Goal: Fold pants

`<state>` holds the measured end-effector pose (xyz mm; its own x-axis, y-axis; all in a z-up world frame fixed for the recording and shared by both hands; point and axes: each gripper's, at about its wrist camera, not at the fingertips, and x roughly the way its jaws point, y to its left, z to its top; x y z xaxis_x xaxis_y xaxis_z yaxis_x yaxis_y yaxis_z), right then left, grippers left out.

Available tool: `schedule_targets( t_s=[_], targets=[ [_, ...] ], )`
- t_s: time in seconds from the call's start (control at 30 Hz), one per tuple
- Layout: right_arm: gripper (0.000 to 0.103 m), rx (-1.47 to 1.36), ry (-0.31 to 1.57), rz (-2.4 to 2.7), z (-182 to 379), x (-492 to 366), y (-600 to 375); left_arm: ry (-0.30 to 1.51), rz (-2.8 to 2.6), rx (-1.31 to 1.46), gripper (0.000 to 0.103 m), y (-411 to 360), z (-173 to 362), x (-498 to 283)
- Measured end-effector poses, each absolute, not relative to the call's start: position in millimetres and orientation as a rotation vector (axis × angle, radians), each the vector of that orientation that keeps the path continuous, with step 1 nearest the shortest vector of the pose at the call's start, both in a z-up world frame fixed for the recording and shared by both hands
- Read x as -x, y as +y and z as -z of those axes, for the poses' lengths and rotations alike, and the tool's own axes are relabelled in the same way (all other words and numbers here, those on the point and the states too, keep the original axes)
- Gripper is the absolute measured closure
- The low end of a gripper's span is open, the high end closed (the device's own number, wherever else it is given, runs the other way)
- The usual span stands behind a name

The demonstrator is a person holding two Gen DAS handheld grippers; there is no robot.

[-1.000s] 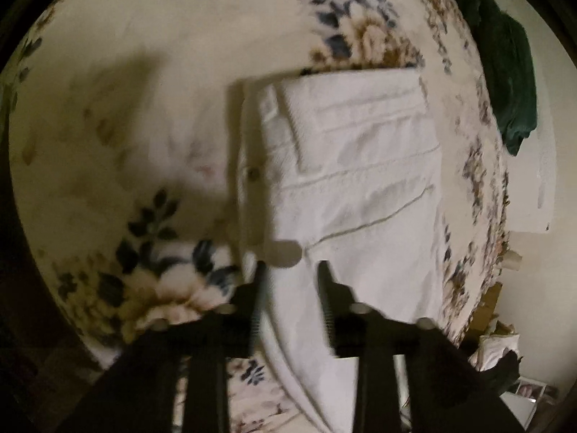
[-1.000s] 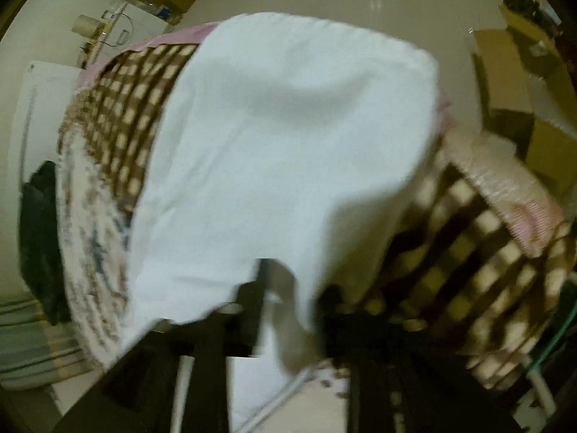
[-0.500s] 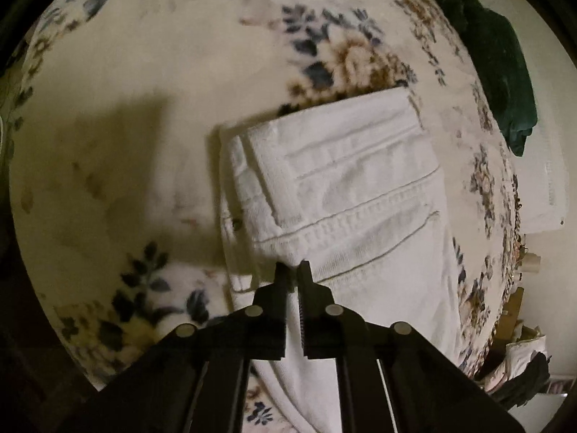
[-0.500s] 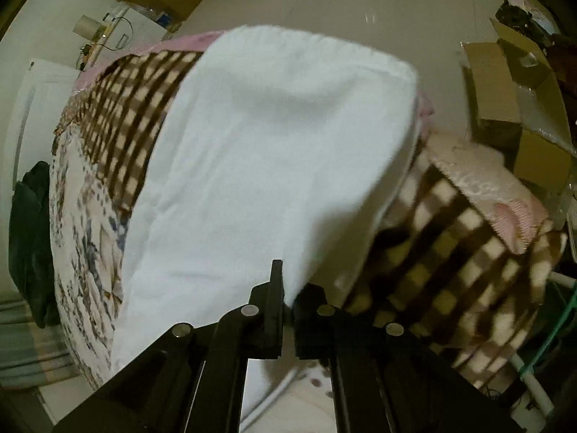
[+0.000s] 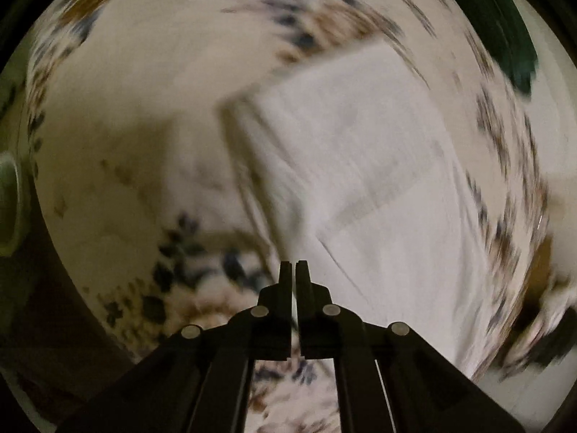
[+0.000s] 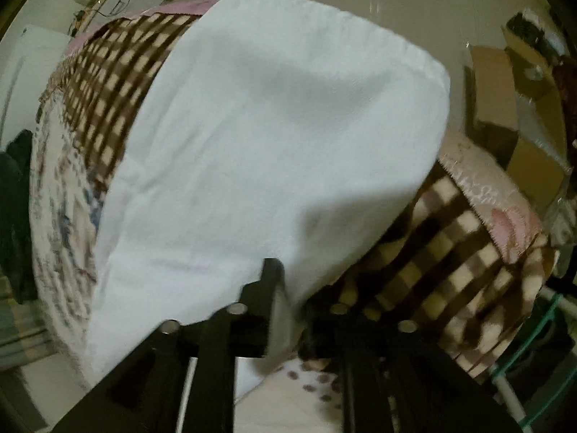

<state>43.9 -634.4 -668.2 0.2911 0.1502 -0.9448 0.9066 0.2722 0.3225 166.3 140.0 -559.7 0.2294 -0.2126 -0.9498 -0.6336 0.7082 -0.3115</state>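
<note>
White pants (image 5: 360,180) lie flat on the floral bedspread (image 5: 126,108), waistband end toward the upper left; the left wrist view is motion-blurred. My left gripper (image 5: 293,267) is shut, its tips pinching the near edge of the pants by the waist. In the right wrist view the leg end of the pants (image 6: 288,126) drapes over the bed's end. My right gripper (image 6: 294,285) points down at its lower edge. Its jaws are opening, with a flap of white cloth hanging loose between them. The right finger is largely lost in shadow.
A dark green garment (image 5: 505,29) lies at the bed's far right. A brown checked blanket (image 6: 450,252) covers the bed's end under the pants. Cardboard boxes (image 6: 505,90) stand on the floor to the right, and a white pipe with green cord (image 6: 523,342) is at the lower right.
My left gripper closed on the waist edge, then shifted and rolled, blurring its view. My right gripper closed on the leg cloth, then parted again.
</note>
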Motion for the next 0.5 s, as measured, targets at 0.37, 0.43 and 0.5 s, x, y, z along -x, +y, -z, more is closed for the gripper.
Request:
schedule_targets(
  t_s=[0.37, 0.43, 0.5],
  targets=[
    [0.020, -1.295, 0.902, 0.847, 641, 35, -662, 1.403, 0.007, 0.249, 0.031, -60, 540, -213],
    [0.020, -1.329, 0.835, 0.879, 640, 52, -680, 1.427, 0.063, 0.156, 0.031, -102, 548, -218],
    [0.020, -1.350, 0.788, 0.900, 641, 63, -699, 1.438, 0.111, 0.075, 0.031, -136, 557, -222]
  ],
)
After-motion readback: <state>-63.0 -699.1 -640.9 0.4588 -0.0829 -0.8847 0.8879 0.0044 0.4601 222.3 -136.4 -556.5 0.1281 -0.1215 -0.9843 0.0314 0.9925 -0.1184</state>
